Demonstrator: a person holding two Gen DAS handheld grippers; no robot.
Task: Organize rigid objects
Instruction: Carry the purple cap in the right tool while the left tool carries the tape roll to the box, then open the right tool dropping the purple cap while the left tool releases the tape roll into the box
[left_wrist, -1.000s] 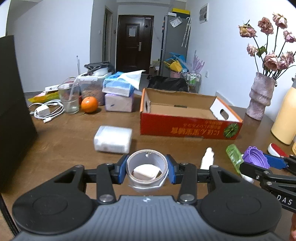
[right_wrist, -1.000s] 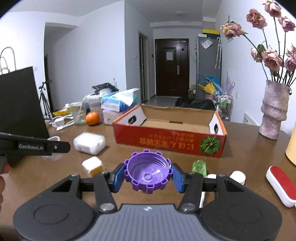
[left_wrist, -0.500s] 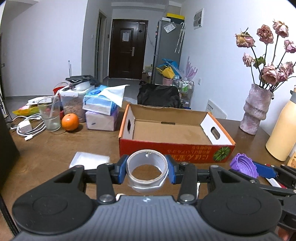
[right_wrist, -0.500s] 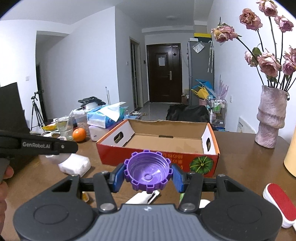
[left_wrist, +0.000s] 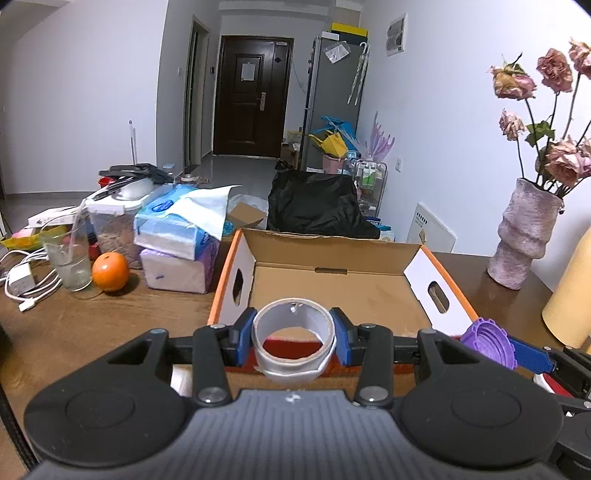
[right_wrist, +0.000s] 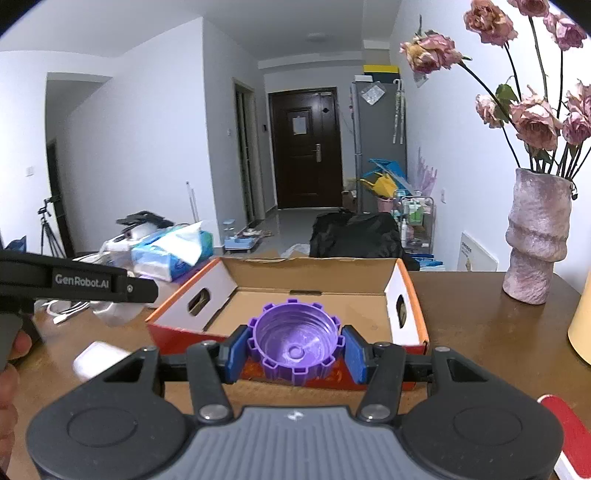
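While over the box (left_wrist: 332, 291), tape roll (left_wrist: 294, 338) between fingers (left_wrist: 245, 338).

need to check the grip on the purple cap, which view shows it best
The right wrist view: the purple cap sits centered, open side up, clamped in the right gripper. The left wrist view shows it only edge-on at far right.

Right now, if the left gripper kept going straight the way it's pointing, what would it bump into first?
Probably the cardboard box. The left gripper, holding a roll of tape, points slightly downward over the box's near wall, so it would likely meet the box floor first, though depth is hard to judge.
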